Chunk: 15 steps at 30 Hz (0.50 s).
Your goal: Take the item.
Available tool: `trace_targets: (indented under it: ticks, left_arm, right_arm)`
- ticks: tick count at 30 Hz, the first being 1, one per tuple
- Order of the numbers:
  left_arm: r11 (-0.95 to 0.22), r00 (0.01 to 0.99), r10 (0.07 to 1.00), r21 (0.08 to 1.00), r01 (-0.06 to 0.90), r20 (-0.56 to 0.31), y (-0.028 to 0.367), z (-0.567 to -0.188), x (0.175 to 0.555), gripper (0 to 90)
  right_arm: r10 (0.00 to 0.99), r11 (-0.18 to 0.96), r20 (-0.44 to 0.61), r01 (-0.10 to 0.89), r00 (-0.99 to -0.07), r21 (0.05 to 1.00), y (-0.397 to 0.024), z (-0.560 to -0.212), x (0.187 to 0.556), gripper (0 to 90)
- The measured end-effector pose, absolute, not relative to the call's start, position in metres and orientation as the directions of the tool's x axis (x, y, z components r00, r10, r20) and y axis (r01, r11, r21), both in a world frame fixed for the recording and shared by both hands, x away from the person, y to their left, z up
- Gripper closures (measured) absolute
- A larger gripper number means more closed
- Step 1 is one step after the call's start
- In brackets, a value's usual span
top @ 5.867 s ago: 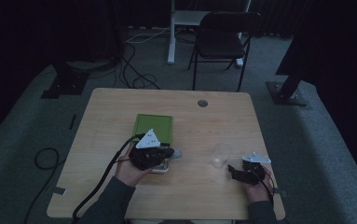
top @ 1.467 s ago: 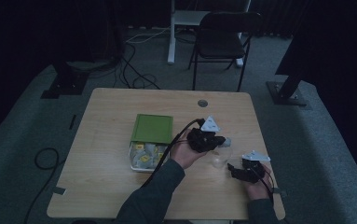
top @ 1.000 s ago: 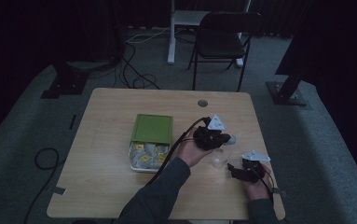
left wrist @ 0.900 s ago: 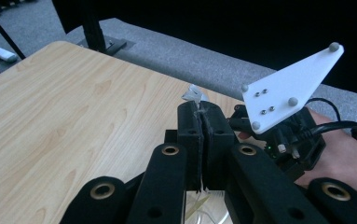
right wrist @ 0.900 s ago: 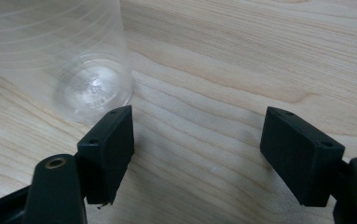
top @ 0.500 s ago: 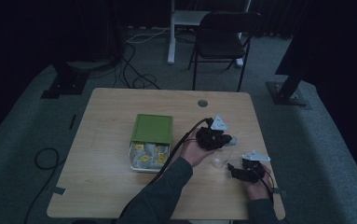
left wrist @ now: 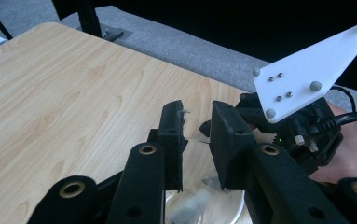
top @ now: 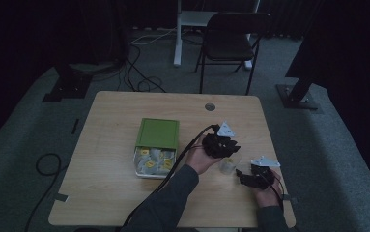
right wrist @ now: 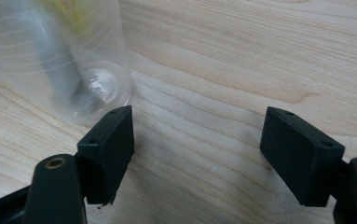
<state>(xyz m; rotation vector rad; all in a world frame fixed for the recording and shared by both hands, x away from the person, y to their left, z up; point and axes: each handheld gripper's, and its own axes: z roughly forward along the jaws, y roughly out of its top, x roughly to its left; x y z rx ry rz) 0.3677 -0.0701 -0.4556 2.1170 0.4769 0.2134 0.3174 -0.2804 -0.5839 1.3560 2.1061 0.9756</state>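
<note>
Two tools: left tool (left wrist: 195, 140) narrowly parted above cup (top: 227, 164); right tool (right wrist: 197, 154) spread, seemingly empty.

From above, my left gripper (top: 222, 145) covers most of the clear cup (top: 227, 165), and the packets in the green tin (top: 156, 153) are too small to read. In my right gripper view the cup (right wrist: 55, 56) is cut off by the top edge, its contents a blur.

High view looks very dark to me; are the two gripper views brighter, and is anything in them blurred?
High view: dim overall. Left gripper view: bright, jaws sharp, cup below blurred. Right gripper view: bright, wood grain sharp, cup blurred at top left.
</note>
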Motion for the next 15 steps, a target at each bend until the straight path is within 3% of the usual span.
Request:
trace_targets:
  ticks: [15]
  left_arm:
    - [-0.486, 0.895, 0.446, 0.833, 0.262, -0.021, -0.048, -0.452, 0.367, 71.5]
  right_arm:
    - [0.909, 0.267, 0.004, 0.591, -0.416, 0.761, -0.280, -0.584, 0.317, 25.4]
